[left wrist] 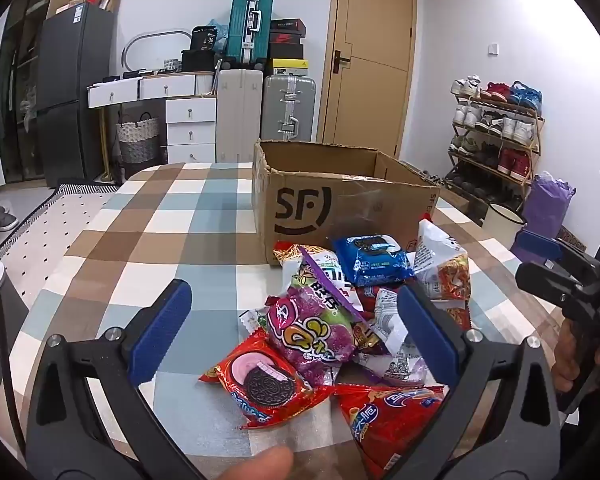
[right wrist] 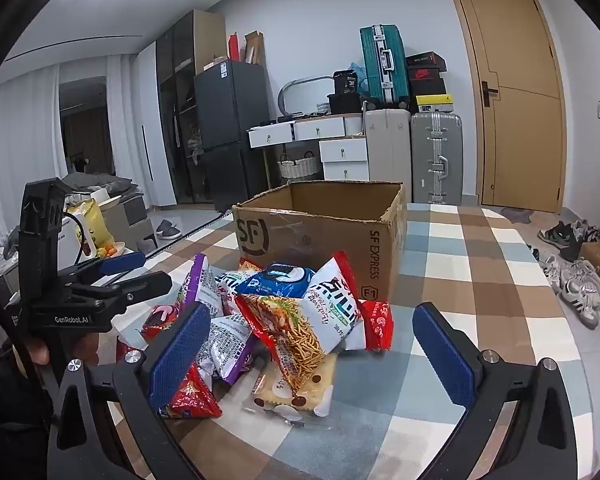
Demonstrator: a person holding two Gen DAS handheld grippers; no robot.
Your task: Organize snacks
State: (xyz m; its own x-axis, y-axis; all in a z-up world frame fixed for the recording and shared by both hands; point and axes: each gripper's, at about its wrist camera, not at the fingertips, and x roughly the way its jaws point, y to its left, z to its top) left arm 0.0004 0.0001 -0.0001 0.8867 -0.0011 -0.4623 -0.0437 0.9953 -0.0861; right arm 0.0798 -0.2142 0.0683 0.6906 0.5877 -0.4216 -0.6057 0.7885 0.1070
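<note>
Your left gripper point(left wrist: 296, 320) tilts down over the snacks point(left wrist: 340, 320), jaws spread, gripping nothing. The pile lies on the table point(left wrist: 160, 216) before the box point(left wrist: 340, 208). Your right gripper point(right wrist: 312, 344) tilts likewise, jaws spread, empty.

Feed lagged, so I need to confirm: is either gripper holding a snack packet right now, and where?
Nothing is held. The left gripper and right gripper both stand wide open above the pile of snack packets.

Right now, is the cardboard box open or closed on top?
Open. The cardboard box stands upright with no flap over its mouth, and the right wrist view shows its bare inner walls. Its bottom is hidden.
</note>
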